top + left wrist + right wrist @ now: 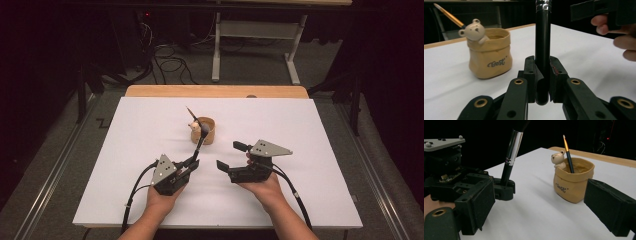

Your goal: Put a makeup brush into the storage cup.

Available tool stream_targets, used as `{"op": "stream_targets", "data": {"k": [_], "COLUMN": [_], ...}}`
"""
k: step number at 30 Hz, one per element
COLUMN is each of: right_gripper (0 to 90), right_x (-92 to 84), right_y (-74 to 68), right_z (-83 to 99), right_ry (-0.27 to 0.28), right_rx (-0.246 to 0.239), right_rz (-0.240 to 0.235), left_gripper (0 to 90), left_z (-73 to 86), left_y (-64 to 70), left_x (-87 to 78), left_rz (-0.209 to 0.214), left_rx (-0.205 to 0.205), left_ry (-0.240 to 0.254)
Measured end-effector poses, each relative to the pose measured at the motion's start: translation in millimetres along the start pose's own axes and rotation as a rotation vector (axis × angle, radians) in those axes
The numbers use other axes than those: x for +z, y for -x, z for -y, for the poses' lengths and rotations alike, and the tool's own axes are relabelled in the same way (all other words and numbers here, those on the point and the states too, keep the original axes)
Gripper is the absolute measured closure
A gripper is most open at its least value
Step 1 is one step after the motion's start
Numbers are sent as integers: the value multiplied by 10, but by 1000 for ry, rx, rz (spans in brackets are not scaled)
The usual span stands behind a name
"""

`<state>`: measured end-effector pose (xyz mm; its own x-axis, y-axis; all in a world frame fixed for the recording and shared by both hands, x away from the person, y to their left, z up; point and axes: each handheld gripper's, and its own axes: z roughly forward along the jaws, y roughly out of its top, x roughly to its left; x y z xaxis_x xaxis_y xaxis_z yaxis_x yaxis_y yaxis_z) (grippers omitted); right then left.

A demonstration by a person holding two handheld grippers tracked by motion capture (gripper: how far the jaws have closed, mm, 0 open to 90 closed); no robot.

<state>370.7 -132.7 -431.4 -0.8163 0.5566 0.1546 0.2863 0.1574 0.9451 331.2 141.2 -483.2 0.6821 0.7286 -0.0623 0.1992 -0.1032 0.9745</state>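
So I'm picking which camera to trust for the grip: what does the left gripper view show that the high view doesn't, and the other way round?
Left gripper view: the jaws pressed on the base of the black brush handle, the lettering on the tan bear pot, and the other hand's fingertips.

High view: both hands at once, with the left gripper angling its brush toward the pot and the right gripper open and holding nothing, plus the whole white table.

Both: the pot, the thin brush standing in it, and the held brush.

brushes: 2 [510,157] [568,155] | pots: 1 [574,182] | grippers: 2 [190,165] [231,155]
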Motion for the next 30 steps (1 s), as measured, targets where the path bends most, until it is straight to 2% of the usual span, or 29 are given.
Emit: {"op": "stream_targets", "data": {"k": [9, 13, 16, 22, 30], "right_gripper": [158, 195, 241, 318, 499], "right_x": [110, 117, 103, 90, 67], "right_y": [-109, -145, -161, -187, -211], "right_z": [89, 93, 83, 74, 67], "right_ry": [-7, -1, 12, 23, 43], "right_rx": [7, 17, 27, 37, 41], "right_rz": [-27, -37, -51, -68, -95], "left_gripper": [792, 792, 792, 792, 792], "left_z": [27, 1, 7, 35, 49], "left_y": [112, 101, 119, 204, 265], "left_x": [47, 3, -7, 33, 59], "left_rz": [39, 38, 48, 75, 98], "left_rx": [20, 2, -6, 3, 13], "left_ry": [-5, 13, 17, 4, -1]}}
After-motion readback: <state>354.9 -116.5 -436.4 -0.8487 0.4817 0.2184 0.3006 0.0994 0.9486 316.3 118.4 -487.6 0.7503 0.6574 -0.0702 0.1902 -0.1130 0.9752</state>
